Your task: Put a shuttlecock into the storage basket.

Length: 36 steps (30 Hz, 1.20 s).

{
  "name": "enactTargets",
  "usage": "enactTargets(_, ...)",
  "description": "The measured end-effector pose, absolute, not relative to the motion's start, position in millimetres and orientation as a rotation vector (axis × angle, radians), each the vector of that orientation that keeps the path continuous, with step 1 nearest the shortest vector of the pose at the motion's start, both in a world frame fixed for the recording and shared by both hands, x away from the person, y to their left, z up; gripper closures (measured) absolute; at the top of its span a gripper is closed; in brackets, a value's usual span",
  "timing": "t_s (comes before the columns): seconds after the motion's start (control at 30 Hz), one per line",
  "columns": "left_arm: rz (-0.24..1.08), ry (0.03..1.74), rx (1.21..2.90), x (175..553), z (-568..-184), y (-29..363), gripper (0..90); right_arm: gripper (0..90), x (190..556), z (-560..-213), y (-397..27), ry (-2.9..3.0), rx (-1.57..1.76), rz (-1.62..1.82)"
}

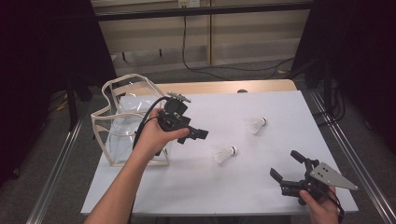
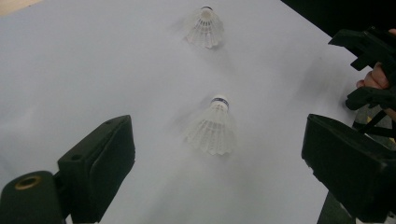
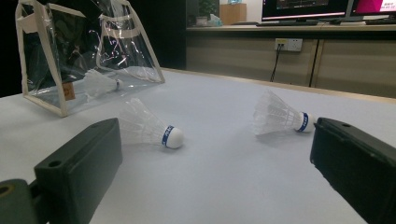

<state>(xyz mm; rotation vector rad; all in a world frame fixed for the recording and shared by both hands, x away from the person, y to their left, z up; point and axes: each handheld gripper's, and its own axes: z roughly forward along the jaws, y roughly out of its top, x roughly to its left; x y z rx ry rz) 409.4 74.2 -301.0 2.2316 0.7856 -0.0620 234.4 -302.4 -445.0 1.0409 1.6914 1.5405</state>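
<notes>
High view shows, from left to right, the clear bag (image 1: 128,123), the left claw (image 1: 200,134) spread and empty beside it, the nearer shuttlecock (image 1: 224,153) lying on the desk (image 1: 187,182) just ahead with its cork pointing right, and the right claw (image 1: 286,164) also spread, farther away.
</notes>
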Motion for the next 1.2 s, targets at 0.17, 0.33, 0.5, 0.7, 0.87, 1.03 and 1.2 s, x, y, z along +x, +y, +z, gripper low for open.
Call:
enactTargets(0.17, -0.067, 0.782, 2.232, 407, -308, 72, 9.8, 2.1, 234, -445, -303, 1.690, 1.041, 1.541)
enactTargets(0.33, -0.076, 0.782, 2.227, 406, -314, 70, 9.8, 2.1, 234, -445, -303, 1.690, 1.040, 1.541)
enactTargets(0.5, -0.082, 0.780, 2.219, 404, -321, 69, 9.8, 2.1, 234, -445, -303, 1.690, 1.039, 1.541)
enactTargets(0.7, -0.085, 0.778, 2.214, 402, -326, 69, 9.8, 2.1, 234, -445, -303, 1.690, 1.041, 1.542)
enactTargets(0.87, -0.090, 0.766, 2.212, 401, -330, 68, 9.8, 2.1, 234, -445, -303, 1.692, 1.039, 1.542)
enactTargets(1.03, -0.099, 0.765, 2.210, 399, -337, 66, 9.8, 2.1, 234, -445, -302, 1.693, 1.040, 1.541)
enactTargets(1.2, -0.101, 0.764, 2.213, 397, -344, 65, 9.8, 2.2, 234, -445, -303, 1.692, 1.039, 1.541)
